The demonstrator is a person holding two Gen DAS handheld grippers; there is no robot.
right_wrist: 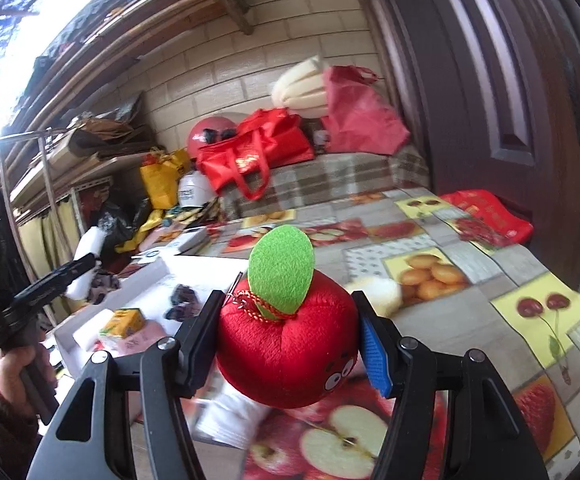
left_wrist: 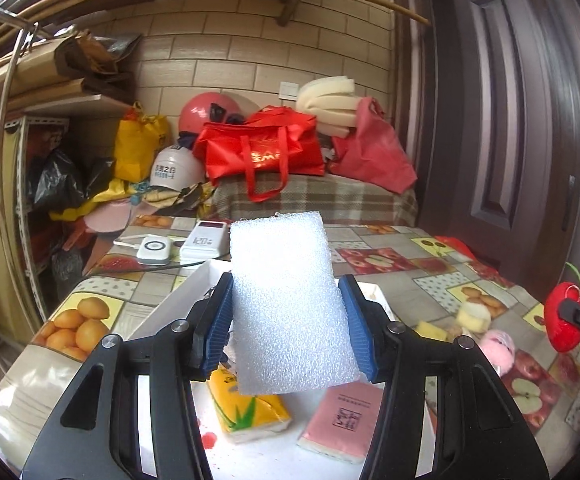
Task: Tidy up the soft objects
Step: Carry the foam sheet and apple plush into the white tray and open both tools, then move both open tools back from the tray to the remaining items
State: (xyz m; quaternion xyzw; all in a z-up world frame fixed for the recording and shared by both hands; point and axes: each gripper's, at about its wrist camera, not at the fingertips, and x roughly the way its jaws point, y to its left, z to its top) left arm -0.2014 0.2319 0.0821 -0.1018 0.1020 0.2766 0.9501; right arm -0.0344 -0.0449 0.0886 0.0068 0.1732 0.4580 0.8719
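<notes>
My left gripper (left_wrist: 286, 320) is shut on a white foam block (left_wrist: 288, 304) and holds it above a white box (left_wrist: 178, 304). In the box lie a yellow tissue pack (left_wrist: 246, 408) and a pink tissue pack (left_wrist: 341, 420). My right gripper (right_wrist: 290, 332) is shut on a red plush apple (right_wrist: 286, 340) with a green leaf, held above the table. The apple also shows at the right edge of the left wrist view (left_wrist: 561, 316). The left gripper with the foam (right_wrist: 86, 256) shows at the left of the right wrist view, above the box (right_wrist: 142, 292).
A fruit-print tablecloth (right_wrist: 449, 280) covers the table. A pink plush (left_wrist: 497, 346) and pale yellow soft toys (left_wrist: 475, 314) lie right of the box. A power bank (left_wrist: 204, 240) and a white device (left_wrist: 154, 250) lie at the far edge. Bags and helmets sit behind; a dark door stands at right.
</notes>
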